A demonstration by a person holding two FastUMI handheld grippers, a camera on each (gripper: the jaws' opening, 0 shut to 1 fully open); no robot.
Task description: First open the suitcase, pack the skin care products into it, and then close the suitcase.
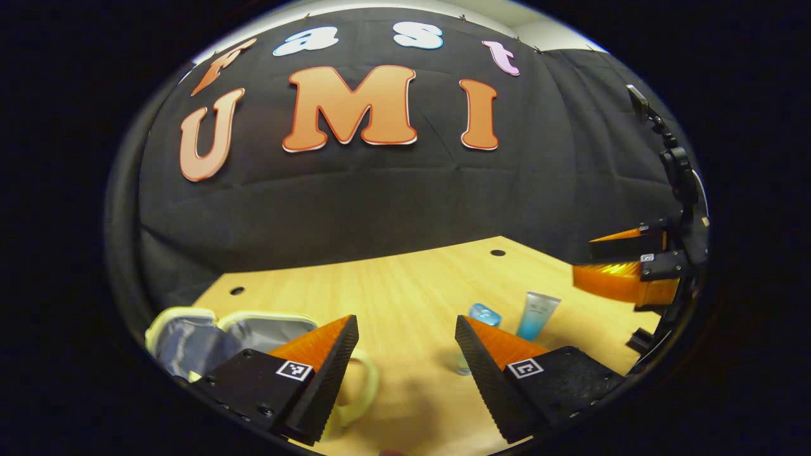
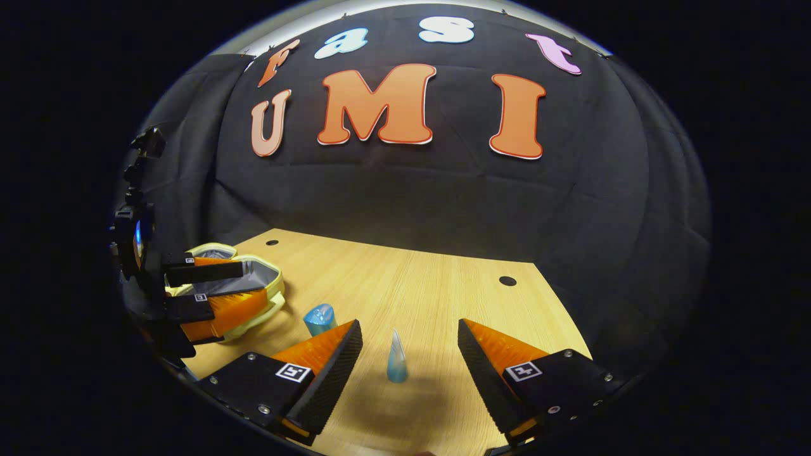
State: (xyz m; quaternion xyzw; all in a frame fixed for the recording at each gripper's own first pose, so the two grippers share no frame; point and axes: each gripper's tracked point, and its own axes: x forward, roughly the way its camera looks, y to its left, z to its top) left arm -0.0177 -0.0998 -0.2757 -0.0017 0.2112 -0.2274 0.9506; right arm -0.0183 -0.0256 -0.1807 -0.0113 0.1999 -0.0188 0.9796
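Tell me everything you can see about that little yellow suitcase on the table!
The small pale-yellow suitcase lies open on the light wooden table, near its left end. Both halves face up, showing a grey, shiny-looking fabric lining, with soft yellow rims around them. A yellow loop handle sticks out toward the table's middle. Nothing can be seen packed inside it. In the right gripper view the left gripper partly covers it; whether they touch, I cannot tell.

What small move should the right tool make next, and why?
Probably ease the right tool forward and close on the upright blue tube: it stands between the open fingers, untouched, and the suitcase already lies open on the table.
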